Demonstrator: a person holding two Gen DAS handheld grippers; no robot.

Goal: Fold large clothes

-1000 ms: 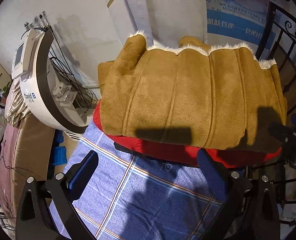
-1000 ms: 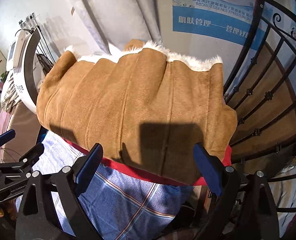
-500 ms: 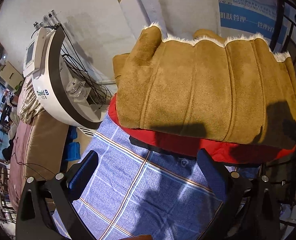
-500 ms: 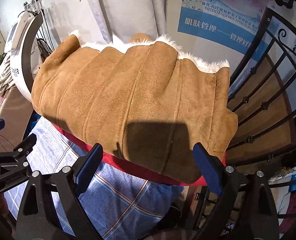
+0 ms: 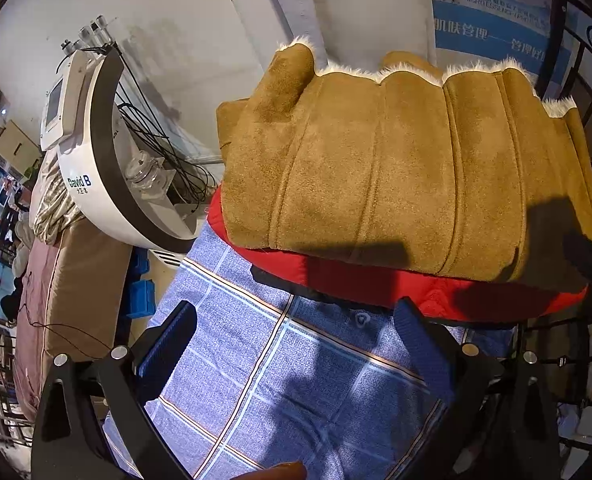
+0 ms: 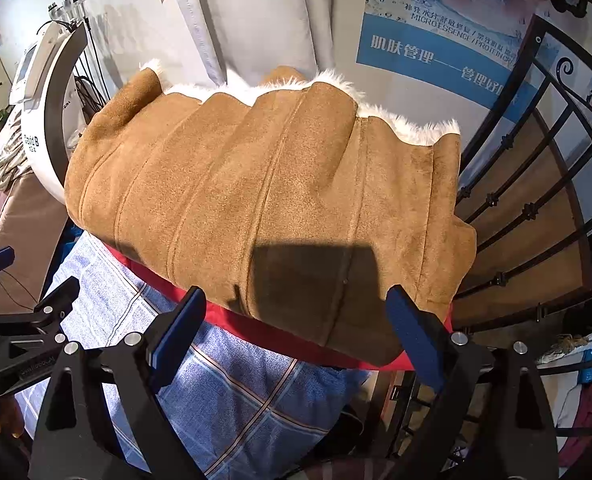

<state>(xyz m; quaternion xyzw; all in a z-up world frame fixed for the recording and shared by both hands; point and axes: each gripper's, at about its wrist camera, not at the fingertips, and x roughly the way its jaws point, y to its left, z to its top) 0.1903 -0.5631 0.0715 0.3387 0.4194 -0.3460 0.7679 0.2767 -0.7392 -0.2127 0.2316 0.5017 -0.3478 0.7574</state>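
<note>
Bright, hard light from behind the cameras — sharp rectangular shadows thrown across the brown coat (image 5: 408,168) and the checked cloth (image 5: 296,380). Crisp focus at centre. Strong fisheye bending and black vignette at the edges — railing (image 6: 536,208) bowed, far left background bluish, soft.

Your red garment (image 5: 376,280) lies mostly hidden beneath the folded suede coat (image 5: 408,176); the poster (image 6: 448,56) runs off frame, its small print unreadable.

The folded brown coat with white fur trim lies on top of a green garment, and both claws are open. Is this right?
Not quite: in the left wrist view, the garment under the brown coat is red, not green. Both the left claw and the right claw are open.
</note>
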